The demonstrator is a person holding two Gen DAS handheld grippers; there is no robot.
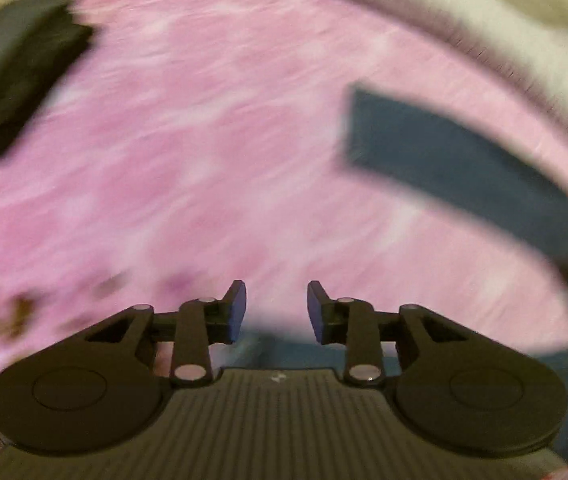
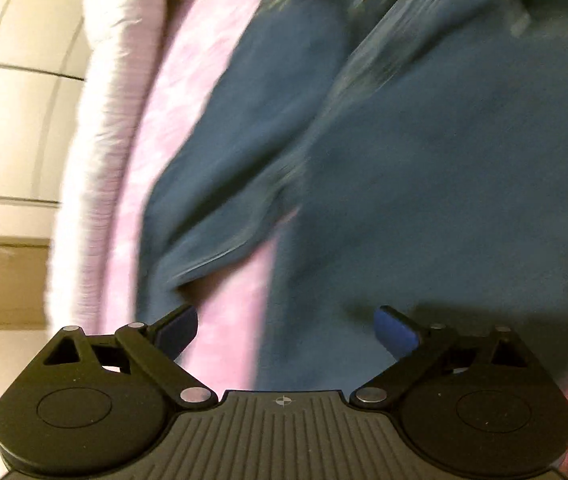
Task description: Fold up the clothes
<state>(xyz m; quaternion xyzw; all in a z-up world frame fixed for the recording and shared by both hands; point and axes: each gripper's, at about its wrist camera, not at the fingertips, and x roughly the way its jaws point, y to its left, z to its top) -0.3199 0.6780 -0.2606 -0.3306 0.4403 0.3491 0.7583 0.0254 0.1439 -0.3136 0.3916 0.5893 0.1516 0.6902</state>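
Note:
A dark teal garment (image 2: pixel 424 168) lies spread on a pink patterned blanket (image 2: pixel 219 340). In the right wrist view it fills most of the frame, with a sleeve (image 2: pixel 219 184) lying out to the left. My right gripper (image 2: pixel 288 332) is open and empty, just above the garment's near edge. In the left wrist view a teal sleeve (image 1: pixel 464 168) stretches along the right side. My left gripper (image 1: pixel 276 312) is open and empty over the pink blanket (image 1: pixel 203 160), left of that sleeve. Both views are motion-blurred.
A dark folded garment (image 1: pixel 15 68) lies at the far left of the blanket. A white fluffy blanket edge (image 1: pixel 484 28) runs along the far side, also at left in the right wrist view (image 2: pixel 95 160). Beige cabinets (image 2: pixel 11 120) stand beyond.

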